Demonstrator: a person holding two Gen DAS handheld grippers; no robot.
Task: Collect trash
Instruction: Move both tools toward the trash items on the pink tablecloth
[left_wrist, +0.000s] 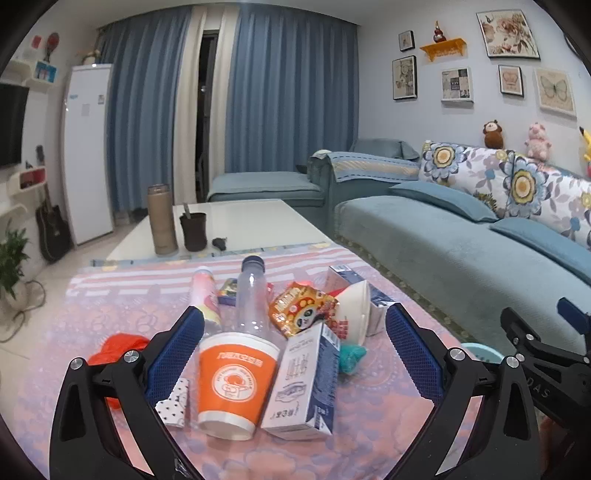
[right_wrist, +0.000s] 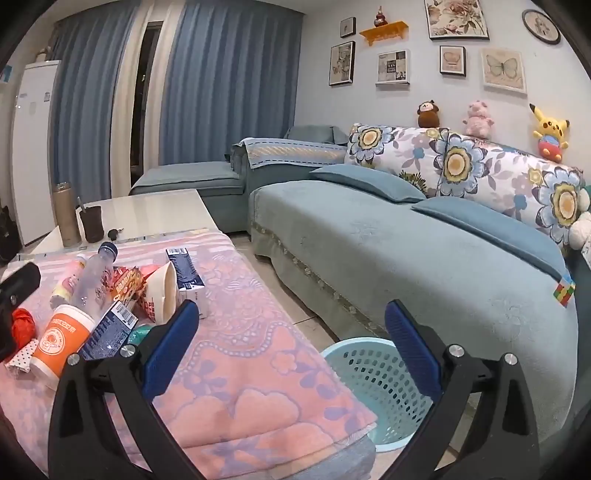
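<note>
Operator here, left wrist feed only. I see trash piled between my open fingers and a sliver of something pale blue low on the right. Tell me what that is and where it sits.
Observer: It is a light blue perforated basket, standing on the floor between the table's edge and the sofa.
Operator: Report whether anything is in it.
Observer: The part the right wrist view shows looks bare; the bottom is partly hidden behind the blanket.
Operator: Give me the right gripper's state.
Observer: The right gripper is open and holds nothing, aimed over the table's corner toward the basket.
</note>
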